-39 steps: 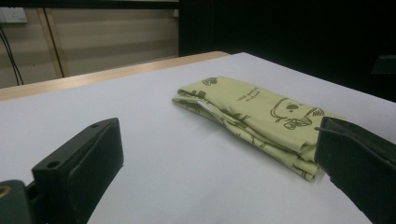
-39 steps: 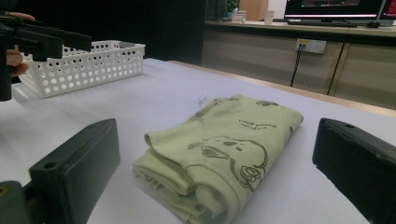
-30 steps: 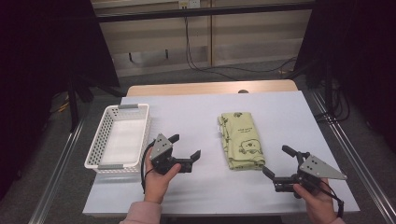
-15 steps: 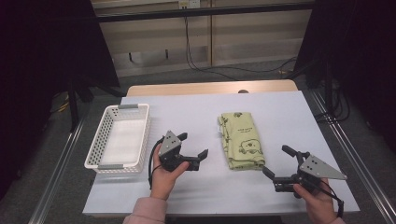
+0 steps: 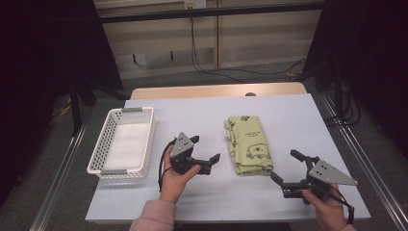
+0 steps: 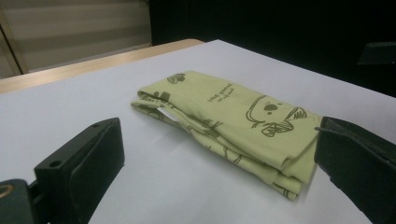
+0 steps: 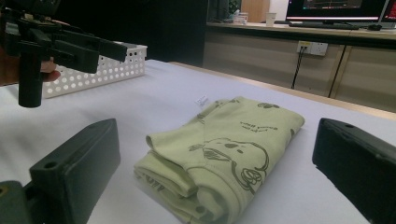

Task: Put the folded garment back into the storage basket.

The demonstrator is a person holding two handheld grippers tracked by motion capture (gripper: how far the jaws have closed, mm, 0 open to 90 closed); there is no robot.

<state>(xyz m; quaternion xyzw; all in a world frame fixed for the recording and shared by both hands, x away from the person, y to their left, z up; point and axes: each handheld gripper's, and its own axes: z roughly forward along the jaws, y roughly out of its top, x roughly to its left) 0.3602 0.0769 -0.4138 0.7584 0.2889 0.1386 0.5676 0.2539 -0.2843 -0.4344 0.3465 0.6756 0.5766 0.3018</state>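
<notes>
My two tools, left tool (image 5: 207,150) and right tool (image 5: 284,167), both spread, one folded cloth (image 5: 247,144), one basket (image 5: 121,142), white tabletop (image 5: 192,118), dim room

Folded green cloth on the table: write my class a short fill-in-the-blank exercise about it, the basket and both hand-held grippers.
1. The folded green cloth lies between the two hand-held grippers and is printed with a cartoon ____.
2. The white basket stands to the ____ of the cloth in the high view.
3. The left hand-held gripper and the right hand-held gripper both have their jaws ____.

Missing words: dog; left; open
</notes>
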